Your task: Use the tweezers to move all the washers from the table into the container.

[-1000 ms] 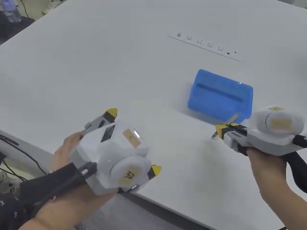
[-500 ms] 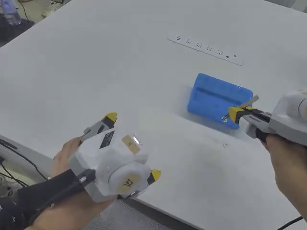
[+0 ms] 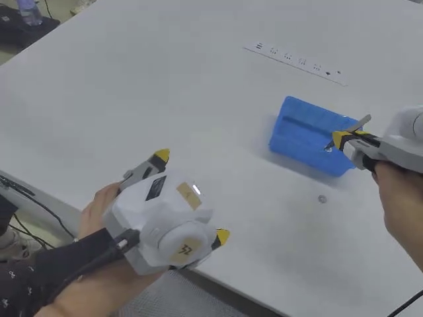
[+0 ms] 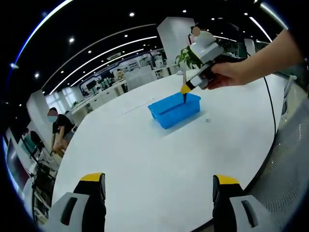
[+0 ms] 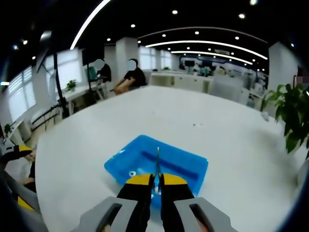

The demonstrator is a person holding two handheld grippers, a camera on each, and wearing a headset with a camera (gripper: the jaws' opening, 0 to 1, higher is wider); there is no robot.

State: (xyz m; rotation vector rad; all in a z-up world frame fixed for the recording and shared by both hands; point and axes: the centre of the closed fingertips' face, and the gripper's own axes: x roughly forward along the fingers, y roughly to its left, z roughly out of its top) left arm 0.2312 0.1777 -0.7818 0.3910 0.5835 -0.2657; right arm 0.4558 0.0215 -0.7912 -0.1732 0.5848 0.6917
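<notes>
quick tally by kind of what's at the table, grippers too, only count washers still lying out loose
grippers: 2 (left gripper, right gripper)
tweezers: 1
container: 1
washer, loose: 1
power strip: 1
total: 6

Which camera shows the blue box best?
The right gripper view: close, looking down into the blue box. The head view shows it at an angle; the left gripper view, small and far.
</notes>
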